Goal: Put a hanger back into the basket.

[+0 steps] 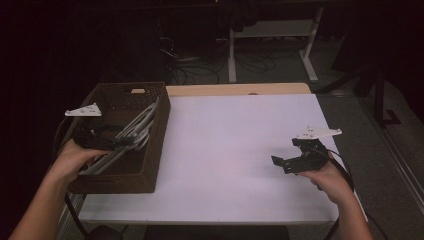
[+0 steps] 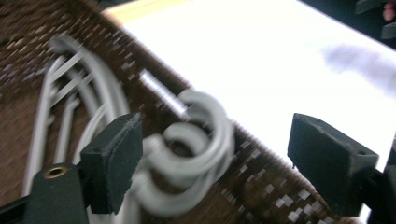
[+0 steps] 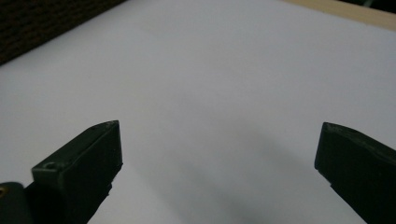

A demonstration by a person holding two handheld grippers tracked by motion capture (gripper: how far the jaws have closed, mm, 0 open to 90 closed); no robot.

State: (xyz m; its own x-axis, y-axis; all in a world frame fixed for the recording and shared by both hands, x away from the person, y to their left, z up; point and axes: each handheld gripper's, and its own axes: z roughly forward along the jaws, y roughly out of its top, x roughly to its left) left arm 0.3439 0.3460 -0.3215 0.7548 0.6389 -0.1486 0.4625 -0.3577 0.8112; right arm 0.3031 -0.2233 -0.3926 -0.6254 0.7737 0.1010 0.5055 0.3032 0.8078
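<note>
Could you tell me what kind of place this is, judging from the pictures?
Probably a lab or workshop set up for recording, not a home. A white table stands on a dark floor with loose cables and the white legs of another desk behind it. A woven basket holds grey hangers.

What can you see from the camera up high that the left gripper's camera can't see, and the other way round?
The high view alone takes in the person's hands, the right gripper held over the table, and the floor behind. The left gripper view alone shows the grey hangers' curled hooks up close between wide-open black jaws. Both show the brown woven basket with the grey hangers.
</note>
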